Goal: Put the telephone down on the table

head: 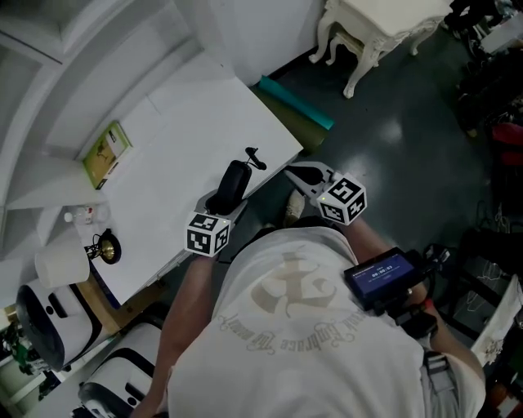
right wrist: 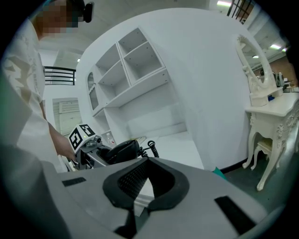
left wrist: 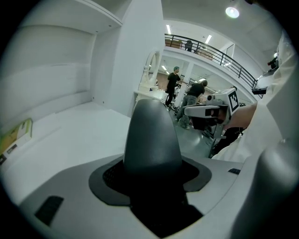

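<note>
White tabletop (head: 180, 139) fills the left half of my head view, set under white wall shelves (right wrist: 126, 70), with dark floor to its right. On my left gripper's feed the jaws are closed around a black telephone handset (left wrist: 152, 135), whose rounded end rises straight up between the pads and blocks most of the gap. From the head view that left gripper (head: 222, 202) sits at the table's near edge, and the handset (head: 233, 184) points out over the white top, its coiled cord (head: 256, 157) curling off the far end. I can't tell whether the handset touches the surface.

My right gripper (head: 301, 177) hangs just off the table's corner, over the floor, close beside the left one. On its own feed the right gripper (right wrist: 145, 182) has its jaws partly apart with nothing between them; only white table shows through the gap.

Farther along the table lies a green-and-yellow booklet (head: 106, 153), well apart from the handset. A small black-and-gold object (head: 105, 247) stands near the table's left end; I can't make out what it is. A white carved dressing table (head: 376, 24) stands across the floor.
</note>
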The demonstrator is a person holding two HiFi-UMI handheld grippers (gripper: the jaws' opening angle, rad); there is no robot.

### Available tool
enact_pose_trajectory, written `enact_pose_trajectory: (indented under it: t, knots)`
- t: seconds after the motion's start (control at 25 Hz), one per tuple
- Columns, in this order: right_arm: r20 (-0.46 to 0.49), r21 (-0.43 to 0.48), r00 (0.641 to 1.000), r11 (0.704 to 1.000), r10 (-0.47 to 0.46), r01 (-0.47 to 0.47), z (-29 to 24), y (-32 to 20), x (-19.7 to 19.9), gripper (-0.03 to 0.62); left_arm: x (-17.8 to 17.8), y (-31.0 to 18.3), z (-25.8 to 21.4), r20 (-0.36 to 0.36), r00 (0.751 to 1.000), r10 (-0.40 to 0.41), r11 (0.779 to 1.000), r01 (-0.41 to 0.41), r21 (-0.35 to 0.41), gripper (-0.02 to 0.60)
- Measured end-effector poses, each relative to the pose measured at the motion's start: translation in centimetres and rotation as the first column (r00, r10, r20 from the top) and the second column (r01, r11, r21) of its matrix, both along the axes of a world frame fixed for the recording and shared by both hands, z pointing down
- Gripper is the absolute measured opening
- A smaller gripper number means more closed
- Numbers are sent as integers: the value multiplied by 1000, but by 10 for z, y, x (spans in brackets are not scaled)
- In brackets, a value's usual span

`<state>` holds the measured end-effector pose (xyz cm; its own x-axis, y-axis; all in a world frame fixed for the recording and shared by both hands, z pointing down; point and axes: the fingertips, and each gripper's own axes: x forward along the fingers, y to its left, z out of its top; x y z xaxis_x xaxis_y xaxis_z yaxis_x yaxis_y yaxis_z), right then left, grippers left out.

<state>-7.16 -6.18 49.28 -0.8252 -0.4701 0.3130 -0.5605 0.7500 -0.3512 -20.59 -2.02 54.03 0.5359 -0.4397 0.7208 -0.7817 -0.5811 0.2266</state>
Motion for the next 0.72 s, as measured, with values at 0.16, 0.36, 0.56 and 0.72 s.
enact_pose_trajectory:
  t: [0.16, 0.36, 0.56, 0.72]
  knots:
    - [8, 3, 1000, 1000, -19, 19, 0, -26, 5, 15, 7, -28, -1, 7, 1000, -11, 1000, 11, 6, 276]
    - [35, 8, 999, 999, -34, 34, -2, -52, 10, 15, 14, -59, 1, 30, 999, -15, 1000, 15, 13, 276]
    - [60, 7, 998, 1000, -28, 27, -2, -69, 23, 15, 23, -80, 0, 39, 999, -26, 1000, 25, 12, 276]
    - [74, -13, 997, 1000, -14, 15, 2, -74, 28, 15, 25, -92, 1, 64, 998, -18, 1000, 18, 8, 276]
